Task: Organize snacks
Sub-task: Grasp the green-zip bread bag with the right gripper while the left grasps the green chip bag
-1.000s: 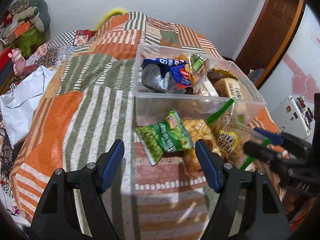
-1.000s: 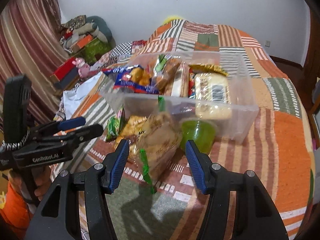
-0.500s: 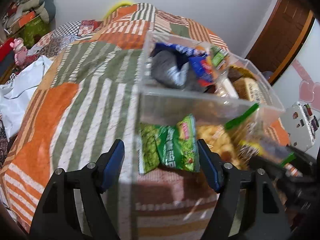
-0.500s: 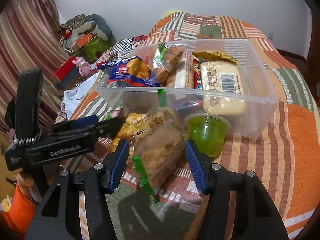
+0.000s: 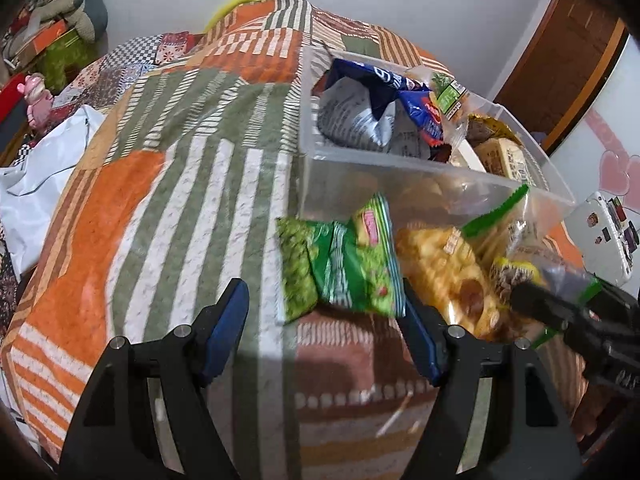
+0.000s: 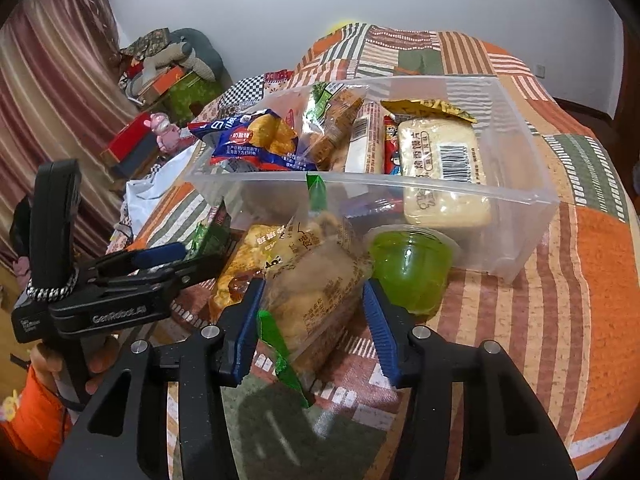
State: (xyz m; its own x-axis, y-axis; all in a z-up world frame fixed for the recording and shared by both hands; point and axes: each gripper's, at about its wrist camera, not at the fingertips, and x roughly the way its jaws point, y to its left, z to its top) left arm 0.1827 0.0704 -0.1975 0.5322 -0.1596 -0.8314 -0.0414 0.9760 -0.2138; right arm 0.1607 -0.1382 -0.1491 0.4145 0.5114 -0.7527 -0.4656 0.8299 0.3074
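green is the colour nearest the left claw [image 5: 324,336], whose jaws stand wide and hold nothing: the green snack packets [image 5: 340,268] lie on the bed quilt [image 5: 168,208] just ahead of it, against the near wall of the clear plastic bin [image 5: 400,168]. right of them lies the yellow chip bag [image 5: 444,268], then the clear pastry bag [image 6: 316,288] with its green sealed ends, which sits between the fingers of the right claw [image 6: 312,320]. that claw is also wide; whether its pads touch the bag i cannot tell. farthest right, a green jelly cup [image 6: 410,268] stands just beside the bin wall. the bin already holds several snacks, among them a blue packet [image 6: 256,140] and a pale barcoded pack [image 6: 444,168].

the step in hand looks like picking up loose snacks to put in the bin. next the right claw would need to close gently on the soft bag, lift it over the near rim and release inside, while the left advances onto the green packets.
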